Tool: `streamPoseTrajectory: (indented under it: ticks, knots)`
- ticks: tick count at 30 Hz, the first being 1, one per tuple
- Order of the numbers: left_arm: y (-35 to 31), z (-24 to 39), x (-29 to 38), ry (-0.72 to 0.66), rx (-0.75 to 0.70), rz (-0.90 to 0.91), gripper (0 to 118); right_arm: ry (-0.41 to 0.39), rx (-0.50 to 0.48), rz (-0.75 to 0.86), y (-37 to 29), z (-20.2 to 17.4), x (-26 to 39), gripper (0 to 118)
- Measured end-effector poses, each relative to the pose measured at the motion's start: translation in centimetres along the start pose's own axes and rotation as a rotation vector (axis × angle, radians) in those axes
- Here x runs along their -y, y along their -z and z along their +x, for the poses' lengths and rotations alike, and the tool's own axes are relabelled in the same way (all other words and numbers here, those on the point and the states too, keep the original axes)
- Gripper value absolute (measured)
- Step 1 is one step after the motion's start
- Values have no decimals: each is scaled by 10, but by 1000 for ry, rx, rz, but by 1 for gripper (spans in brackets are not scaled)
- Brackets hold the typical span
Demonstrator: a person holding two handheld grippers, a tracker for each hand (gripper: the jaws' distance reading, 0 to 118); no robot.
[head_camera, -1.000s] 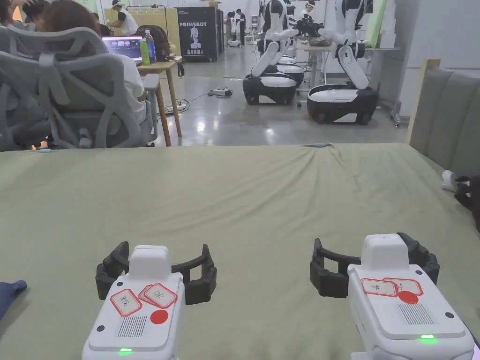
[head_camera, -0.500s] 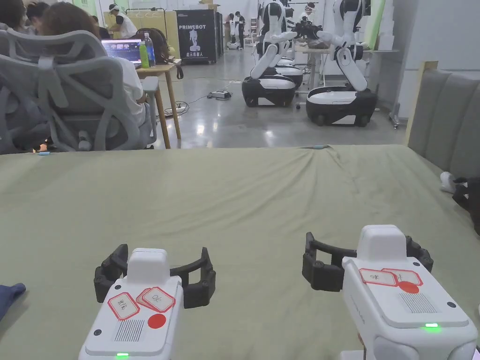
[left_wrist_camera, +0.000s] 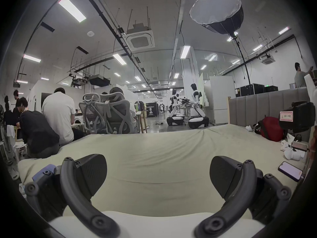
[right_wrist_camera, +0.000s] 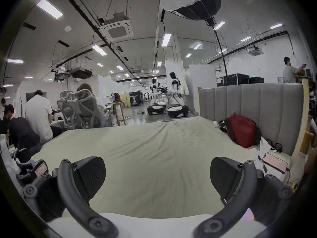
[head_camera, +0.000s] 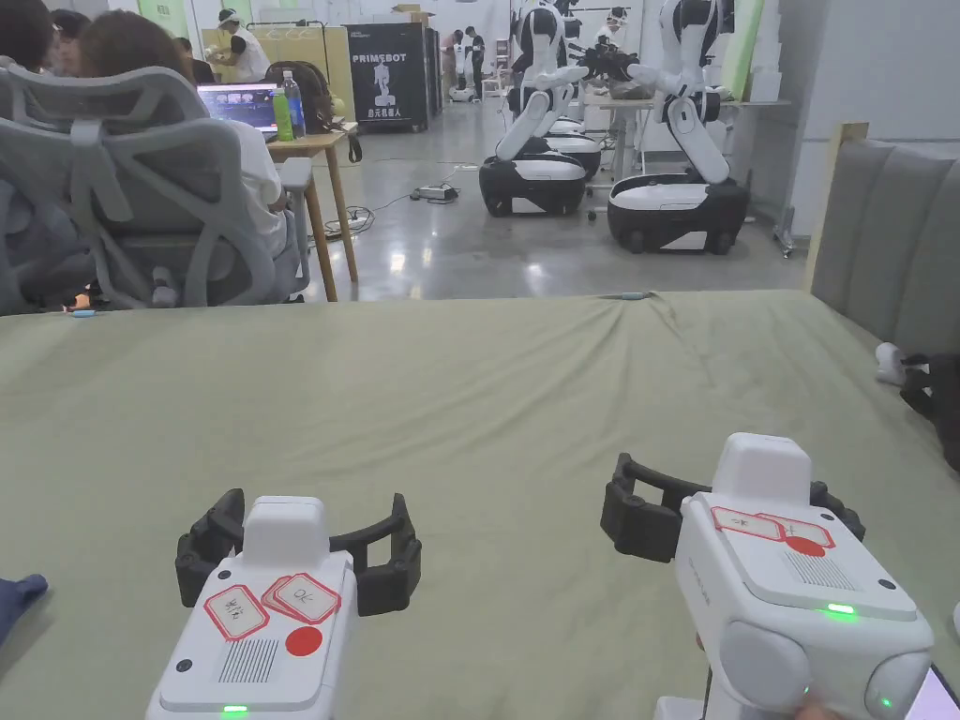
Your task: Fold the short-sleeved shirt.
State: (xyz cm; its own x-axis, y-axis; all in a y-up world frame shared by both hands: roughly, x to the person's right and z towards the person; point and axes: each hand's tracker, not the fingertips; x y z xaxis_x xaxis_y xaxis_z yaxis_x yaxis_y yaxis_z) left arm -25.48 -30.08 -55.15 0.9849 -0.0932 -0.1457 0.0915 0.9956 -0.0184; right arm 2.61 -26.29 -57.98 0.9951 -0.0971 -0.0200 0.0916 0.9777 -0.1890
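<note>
left claw point(head_camera: 298, 553) and right claw point(head_camera: 731, 511) hover level over the bedsheet point(head_camera: 487, 394), both released.

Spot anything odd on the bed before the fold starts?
Yes: no shirt is laid out on the green sheet. Both grippers, left and right, are open with nothing between the jaws. A blue cloth pokes in at the left edge.
</note>
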Motion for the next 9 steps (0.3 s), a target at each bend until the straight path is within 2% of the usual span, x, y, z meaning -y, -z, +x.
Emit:
streamPoseTrajectory:
  ticks: [3, 4, 5, 6, 8, 9]
  knots:
    - [0, 2, 1, 9, 10, -6, 118, -4, -36, -55, 10, 0, 5, 118]
    - [1, 2, 2, 8, 11, -7, 118, -10, -24, -57, 12, -1, 7, 118]
    - [2, 2, 2, 8, 12, -7, 118, -31, 54, -73, 15, -3, 9, 118]
    - [2, 2, 2, 6, 14, -8, 118, -64, 92, -73, 16, -5, 11, 118]
    - [2, 2, 1, 3, 13, -7, 118, -122, 105, -51, 14, -7, 13, 118]
    - [2, 2, 1, 0, 13, -7, 118, -122, 82, -53, 14, -7, 14, 118]
